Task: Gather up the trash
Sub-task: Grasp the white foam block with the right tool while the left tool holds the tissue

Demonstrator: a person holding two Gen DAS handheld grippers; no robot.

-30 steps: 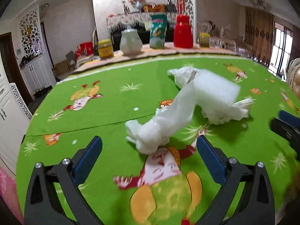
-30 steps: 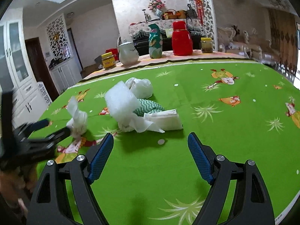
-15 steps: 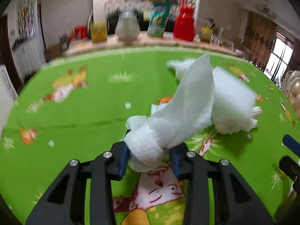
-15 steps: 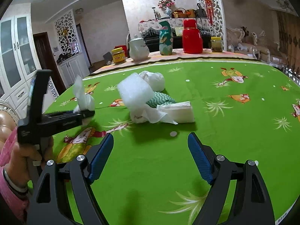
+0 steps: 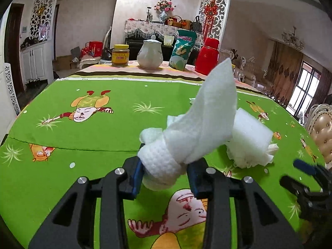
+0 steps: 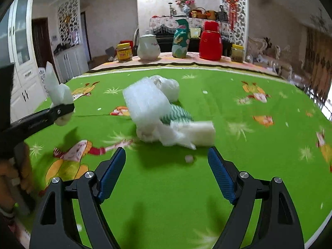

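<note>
My left gripper (image 5: 165,176) is shut on a crumpled white paper towel (image 5: 195,128) and holds it above the green tablecloth (image 5: 83,137). It also shows at the left of the right wrist view (image 6: 62,112), with the towel (image 6: 57,91) sticking up. My right gripper (image 6: 166,174) is open and empty, just short of a pile of trash: a white foam block (image 6: 145,105), a green patterned wrapper (image 6: 178,116), a white tissue wad (image 6: 195,132) and a white bag (image 6: 168,87). The foam block also shows in the left wrist view (image 5: 249,137).
At the table's far edge stand a yellow-lidded jar (image 6: 124,52), a white teapot (image 6: 148,47), a green snack bag (image 6: 180,41), a red thermos (image 6: 210,40) and a small jar (image 6: 236,53). White cabinets (image 6: 22,66) are to the left, padded chairs (image 5: 321,128) to the right.
My left gripper closed on the paper towel and lifted it off the cloth. My right gripper moved closer to the trash pile and stayed open.
</note>
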